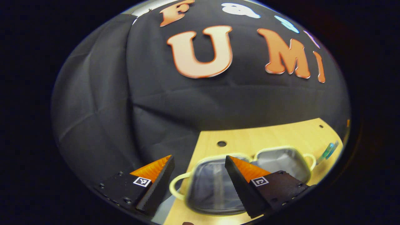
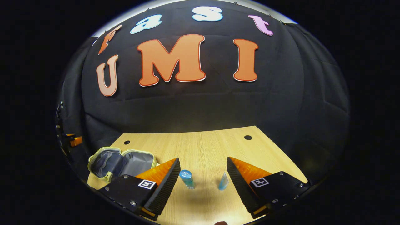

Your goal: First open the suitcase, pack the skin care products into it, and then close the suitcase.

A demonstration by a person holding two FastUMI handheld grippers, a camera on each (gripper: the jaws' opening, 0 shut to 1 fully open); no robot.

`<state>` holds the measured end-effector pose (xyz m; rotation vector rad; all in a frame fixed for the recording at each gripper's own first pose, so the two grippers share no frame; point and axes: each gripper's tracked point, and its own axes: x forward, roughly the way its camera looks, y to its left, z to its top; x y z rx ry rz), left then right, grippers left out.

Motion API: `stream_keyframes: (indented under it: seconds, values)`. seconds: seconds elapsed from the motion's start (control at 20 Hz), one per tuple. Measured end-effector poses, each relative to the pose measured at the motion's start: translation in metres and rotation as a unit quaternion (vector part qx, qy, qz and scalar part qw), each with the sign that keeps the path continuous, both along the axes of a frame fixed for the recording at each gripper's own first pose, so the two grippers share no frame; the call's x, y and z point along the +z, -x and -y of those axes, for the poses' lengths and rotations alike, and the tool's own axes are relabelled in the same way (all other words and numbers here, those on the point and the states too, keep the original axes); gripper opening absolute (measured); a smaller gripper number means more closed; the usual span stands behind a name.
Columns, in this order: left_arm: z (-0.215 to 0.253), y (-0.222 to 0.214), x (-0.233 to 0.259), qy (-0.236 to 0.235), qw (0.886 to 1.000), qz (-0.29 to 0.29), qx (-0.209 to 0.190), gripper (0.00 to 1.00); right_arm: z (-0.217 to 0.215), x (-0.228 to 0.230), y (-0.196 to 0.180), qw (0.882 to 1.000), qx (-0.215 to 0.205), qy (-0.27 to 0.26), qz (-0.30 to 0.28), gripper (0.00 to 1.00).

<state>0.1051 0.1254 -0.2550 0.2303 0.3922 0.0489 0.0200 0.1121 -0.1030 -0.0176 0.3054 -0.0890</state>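
The small suitcase [image 1: 215, 187] lies open on the wooden table, its two grey-lined halves side by side with pale yellow-green rims and handles. My left gripper [image 1: 200, 161] hovers open above its left half, nothing between the fingers. In the right gripper view the open suitcase [image 2: 123, 162] lies at the table's left end. Two blue skin care products stand on the table: a small bottle [image 2: 187, 178] and a tube [image 2: 223, 182]. My right gripper [image 2: 203, 164] is open just above them, both showing between its fingers. A teal product [image 1: 328, 151] also shows at the far right of the left gripper view.
The wooden table [image 2: 203, 147] has small round holes near its back edge. The black booth cloth hangs close behind it. At the far left of the right gripper view, the other gripper [image 2: 73, 140] shows dimly beyond the suitcase.
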Motion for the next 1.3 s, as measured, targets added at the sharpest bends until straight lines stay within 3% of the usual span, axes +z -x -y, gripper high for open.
stream_keyframes:
  seconds: [0.35, 0.65, 0.95, 1.2, 1.3]
  values:
    - [0.205, 0.03, 0.042, 0.042, 0.993, 0.069, -0.089, 0.98, 0.042, -0.019, -0.005, 0.999, 0.031, 0.014, -0.013, 0.95]
    - [0.344, 0.069, -0.042, 0.069, 0.983, 0.015, -0.169, 0.98, 0.078, -0.051, -0.005, 0.999, 0.035, 0.001, -0.041, 0.95]
    - [0.436, 0.096, -0.128, 0.072, 0.971, -0.036, -0.223, 0.99, 0.105, -0.078, -0.001, 0.997, 0.031, 0.014, -0.062, 0.95]
    - [0.479, 0.091, -0.192, 0.093, 0.964, -0.072, -0.24, 0.99, 0.13, -0.09, 0.001, 0.997, 0.019, 0.017, -0.074, 0.95]
    - [0.48, 0.084, -0.214, 0.075, 0.966, -0.08, -0.233, 0.99, 0.138, -0.098, 0.001, 0.996, 0.015, 0.016, -0.081, 0.95]
